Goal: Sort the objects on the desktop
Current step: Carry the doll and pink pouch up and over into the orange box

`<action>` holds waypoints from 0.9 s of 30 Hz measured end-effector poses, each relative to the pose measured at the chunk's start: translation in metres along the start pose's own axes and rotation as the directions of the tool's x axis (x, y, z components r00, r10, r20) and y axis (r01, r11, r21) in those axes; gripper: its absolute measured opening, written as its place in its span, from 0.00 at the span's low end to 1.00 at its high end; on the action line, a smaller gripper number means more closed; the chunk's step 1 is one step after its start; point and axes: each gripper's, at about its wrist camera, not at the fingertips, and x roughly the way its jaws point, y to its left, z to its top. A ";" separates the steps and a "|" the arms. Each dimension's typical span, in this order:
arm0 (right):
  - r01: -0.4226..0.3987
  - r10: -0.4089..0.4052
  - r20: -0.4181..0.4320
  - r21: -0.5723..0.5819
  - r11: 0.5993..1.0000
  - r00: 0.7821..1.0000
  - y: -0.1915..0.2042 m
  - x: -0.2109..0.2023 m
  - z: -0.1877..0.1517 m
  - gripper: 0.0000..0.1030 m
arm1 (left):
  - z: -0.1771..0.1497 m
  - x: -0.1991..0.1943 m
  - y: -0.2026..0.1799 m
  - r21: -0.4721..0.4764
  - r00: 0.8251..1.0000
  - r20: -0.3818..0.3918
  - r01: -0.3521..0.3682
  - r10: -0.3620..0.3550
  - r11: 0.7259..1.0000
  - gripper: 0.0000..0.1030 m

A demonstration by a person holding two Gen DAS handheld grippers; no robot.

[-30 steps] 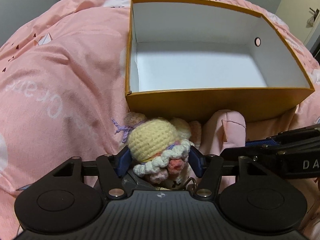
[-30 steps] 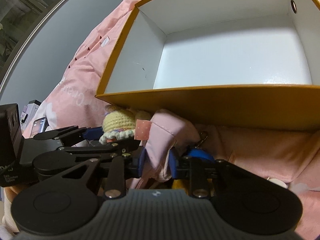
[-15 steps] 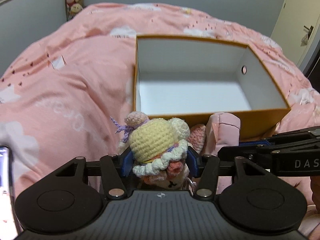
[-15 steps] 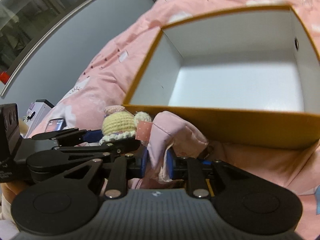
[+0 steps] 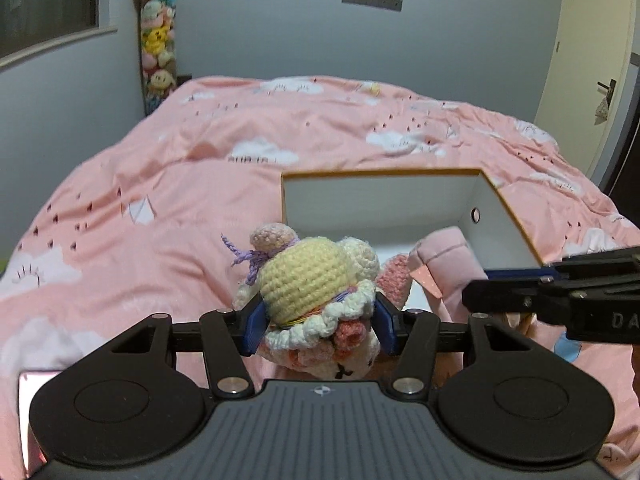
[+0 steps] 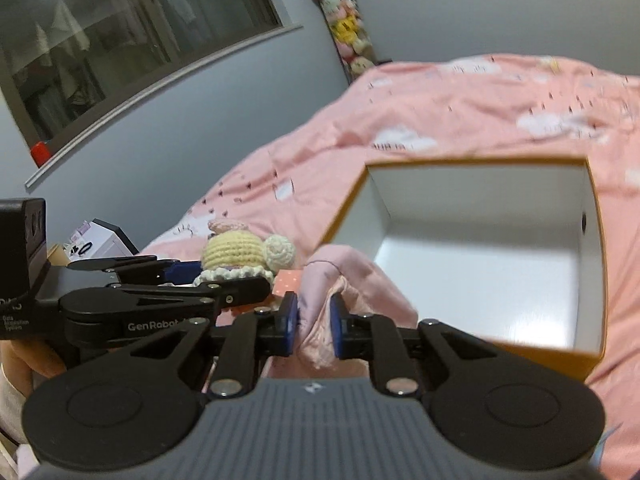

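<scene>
A crocheted doll (image 5: 308, 280) with a yellow head and white frill is held above the pink bed, my left gripper (image 5: 319, 322) shut on it. Its blue pads press both sides of the frill. Beside it, my right gripper (image 6: 314, 322) is closing its jaws on a fold of a pink fabric pouch (image 6: 348, 276), which is pinched between the pads. The same pouch (image 5: 448, 264) shows in the left wrist view, next to the right gripper (image 5: 480, 294). Just beyond both lies an orange box (image 5: 508, 216) with a white empty inside (image 6: 480, 208). The doll (image 6: 240, 252) and left gripper (image 6: 200, 276) appear at left in the right wrist view.
A pink cloud-print duvet (image 5: 200, 184) covers the bed under everything. A column of plush toys (image 5: 158, 48) hangs in the far corner. A door (image 5: 592, 60) stands at the right, a window (image 6: 120, 40) at the left. Small items sit on a bedside stand (image 6: 100, 240).
Both grippers have risen with the doll and the pouch, lifting them off the bedding. The box now looks farther and lower, and the room's walls have come into view.
</scene>
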 end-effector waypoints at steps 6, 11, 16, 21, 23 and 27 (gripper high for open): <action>0.003 -0.002 0.064 -0.019 1.000 0.998 -0.005 -0.011 0.025 0.17 | 0.016 0.000 -0.003 0.013 1.000 0.018 0.004 -0.004 1.000 0.60; -0.009 0.009 0.097 0.009 1.000 0.995 -0.015 -0.015 0.043 0.17 | 0.029 0.003 -0.005 0.020 0.999 0.035 0.009 -0.010 1.000 0.60; 0.009 -0.010 0.152 0.008 1.000 0.988 -0.020 -0.013 0.060 0.17 | 0.044 0.002 -0.007 0.014 0.997 0.070 0.024 -0.025 1.000 0.61; 0.041 -0.050 0.190 0.050 0.998 0.980 -0.033 -0.001 0.068 0.17 | 0.057 0.017 -0.010 0.008 0.997 0.077 0.009 -0.009 1.000 0.61; 0.038 -0.055 0.193 0.091 0.995 0.980 -0.042 0.008 0.068 0.17 | 0.060 0.028 -0.013 0.016 0.997 0.072 -0.018 0.016 1.000 0.61; 0.065 -0.090 0.185 0.139 0.988 0.979 -0.056 0.032 0.062 0.17 | 0.059 0.053 -0.019 0.061 1.000 0.010 -0.016 0.015 0.998 0.61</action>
